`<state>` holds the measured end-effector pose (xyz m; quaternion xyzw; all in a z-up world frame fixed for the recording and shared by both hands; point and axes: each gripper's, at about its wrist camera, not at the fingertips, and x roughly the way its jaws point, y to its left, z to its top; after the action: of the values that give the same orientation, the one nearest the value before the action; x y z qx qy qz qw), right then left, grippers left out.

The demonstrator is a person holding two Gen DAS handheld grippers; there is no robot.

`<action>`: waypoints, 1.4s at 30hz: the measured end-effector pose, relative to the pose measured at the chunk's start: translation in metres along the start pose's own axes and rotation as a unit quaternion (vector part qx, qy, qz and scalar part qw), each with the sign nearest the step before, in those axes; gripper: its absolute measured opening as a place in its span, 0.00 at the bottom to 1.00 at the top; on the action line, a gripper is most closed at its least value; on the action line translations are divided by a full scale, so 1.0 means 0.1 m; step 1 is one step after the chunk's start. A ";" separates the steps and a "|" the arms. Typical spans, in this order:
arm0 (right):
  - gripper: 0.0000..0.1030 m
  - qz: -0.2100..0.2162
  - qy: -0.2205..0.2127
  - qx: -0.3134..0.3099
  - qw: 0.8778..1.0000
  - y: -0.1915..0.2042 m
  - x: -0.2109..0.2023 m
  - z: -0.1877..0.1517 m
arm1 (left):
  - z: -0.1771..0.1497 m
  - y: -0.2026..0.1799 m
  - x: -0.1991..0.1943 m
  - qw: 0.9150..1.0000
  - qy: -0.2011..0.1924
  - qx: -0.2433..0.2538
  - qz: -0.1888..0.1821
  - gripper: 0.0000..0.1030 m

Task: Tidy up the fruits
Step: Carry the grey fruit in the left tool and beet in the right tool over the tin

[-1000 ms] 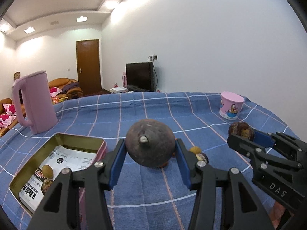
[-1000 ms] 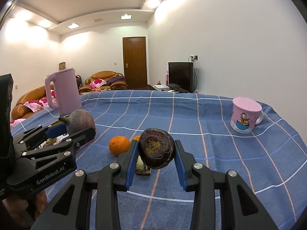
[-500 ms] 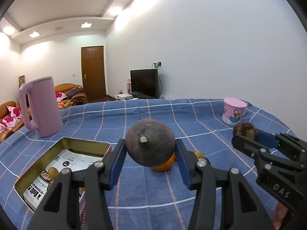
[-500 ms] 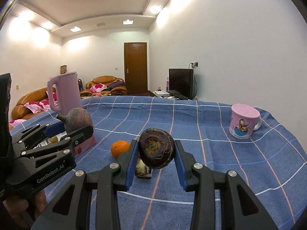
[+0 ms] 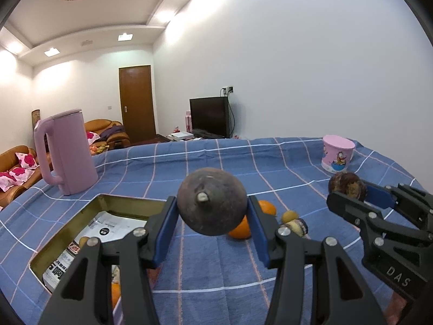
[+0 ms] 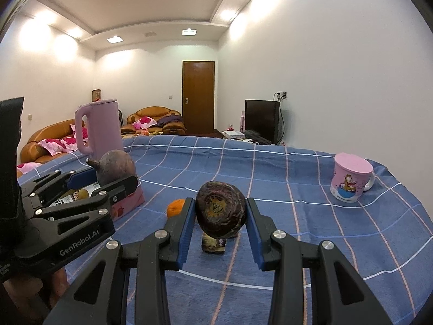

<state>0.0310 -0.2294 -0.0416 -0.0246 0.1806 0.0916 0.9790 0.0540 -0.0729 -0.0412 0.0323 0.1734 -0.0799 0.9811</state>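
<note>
My left gripper (image 5: 212,214) is shut on a dark round fruit with a stub stem (image 5: 208,203), held above the blue checked cloth beside a gold tin tray (image 5: 65,230). It also shows in the right wrist view (image 6: 116,166). My right gripper (image 6: 219,216) is shut on a dark purple wrinkled fruit (image 6: 220,211); it shows in the left wrist view (image 5: 347,185) at the right. An orange (image 5: 240,227) and small fruits (image 5: 293,220) lie on the cloth below. The tray holds printed paper and a small fruit (image 5: 84,241).
A pink kettle (image 5: 65,151) stands at the back left. A pink cartoon mug (image 6: 350,180) stands at the right. The table edge curves at the right. An orange (image 6: 176,207) lies by the pink tray wall (image 6: 127,205).
Both grippers have risen and tilted up with their fruits held. The orange and small fruits under the left gripper have come into view.
</note>
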 end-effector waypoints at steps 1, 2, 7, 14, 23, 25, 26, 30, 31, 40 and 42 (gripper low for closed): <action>0.38 0.002 0.001 0.000 1.000 0.02 0.00 0.00 | 0.00 0.01 0.00 1.000 0.001 0.000 0.001 0.51; 0.38 0.003 0.003 0.000 1.000 0.03 0.02 0.00 | -0.01 0.02 0.00 1.000 0.003 0.002 0.003 0.51; 0.38 0.013 0.010 -0.010 1.000 0.13 0.09 0.03 | -0.02 0.10 -0.01 1.000 0.013 -0.001 0.013 0.51; 0.38 0.039 0.015 -0.026 0.999 0.34 0.21 0.15 | -0.01 0.35 -0.01 0.999 0.024 -0.012 0.040 0.51; 0.38 0.082 0.028 -0.043 0.995 0.73 0.43 0.25 | -0.03 0.79 -0.09 0.996 0.027 -0.030 0.082 0.51; 0.38 0.090 0.031 -0.048 0.994 0.81 0.47 0.26 | -0.04 0.87 -0.09 0.995 0.030 -0.031 0.091 0.51; 0.38 0.095 0.033 -0.050 0.994 0.85 0.49 0.27 | -0.04 0.92 -0.09 0.994 0.031 -0.033 0.097 0.51; 0.38 0.115 0.040 -0.057 0.991 1.01 0.59 0.31 | -0.06 1.14 -0.11 0.991 0.037 -0.043 0.121 0.51; 0.38 0.119 0.042 -0.060 0.990 1.05 0.61 0.32 | -0.07 1.19 -0.11 0.990 0.039 -0.045 0.125 0.51; 0.38 0.151 0.063 -0.079 0.983 1.38 0.88 0.38 | -0.20 1.54 -0.09 0.983 0.068 -0.055 0.161 0.51; 0.38 0.157 0.069 -0.083 0.982 1.46 0.94 0.39 | -0.23 1.59 -0.07 0.982 0.075 -0.056 0.167 0.51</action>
<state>0.1036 -0.0667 -0.0407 -0.0832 0.2407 0.2574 0.9322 0.0660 0.0869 -0.0545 0.0113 0.2432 0.0972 0.9650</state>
